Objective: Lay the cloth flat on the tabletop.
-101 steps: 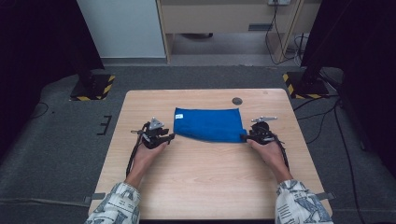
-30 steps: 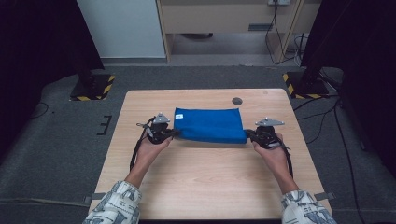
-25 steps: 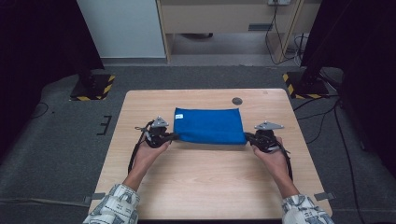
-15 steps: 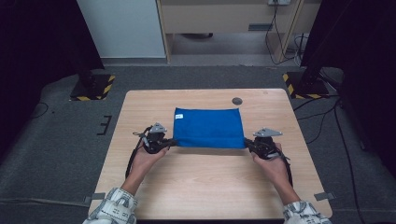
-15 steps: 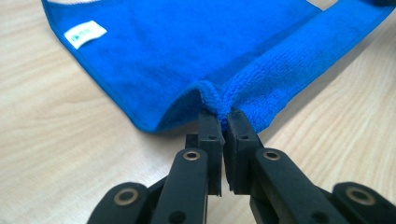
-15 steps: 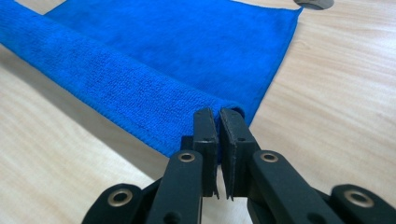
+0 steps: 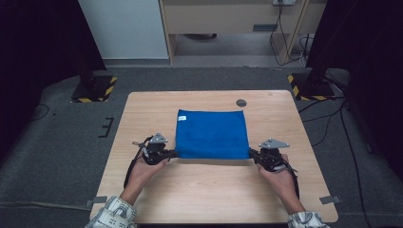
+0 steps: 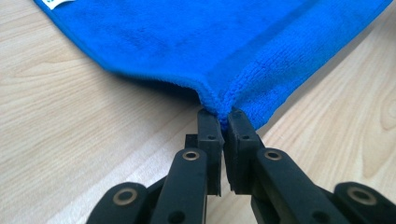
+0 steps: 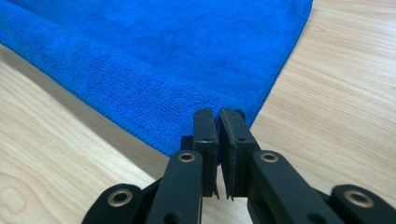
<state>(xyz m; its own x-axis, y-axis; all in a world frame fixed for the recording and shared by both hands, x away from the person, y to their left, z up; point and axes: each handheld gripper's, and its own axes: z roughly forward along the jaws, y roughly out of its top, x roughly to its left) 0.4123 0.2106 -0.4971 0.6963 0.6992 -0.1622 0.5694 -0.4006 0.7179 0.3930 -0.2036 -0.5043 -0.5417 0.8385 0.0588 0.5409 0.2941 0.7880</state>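
Note:
A blue cloth (image 7: 212,134) lies spread on the wooden table (image 7: 214,190), with a small white tag at its far left corner. My left gripper (image 7: 173,154) is shut on the cloth's near left corner (image 8: 219,103), the jaws pinching the hem. At the near right corner my right gripper (image 7: 252,153) is shut on the cloth (image 9: 140,70) too; the corner is lifted slightly off the wood and the near edge is pulled taut between the two grippers.
A small dark round hole (image 7: 241,102) sits in the table just beyond the cloth's far right corner. Bare wood lies between the cloth and the table's near edge. Black stands with striped bases (image 7: 95,89) flank the table on the floor.
Both grippers have drawn the cloth's near edge toward the person, so the cloth has unfolded from a narrow band into a nearly square sheet.

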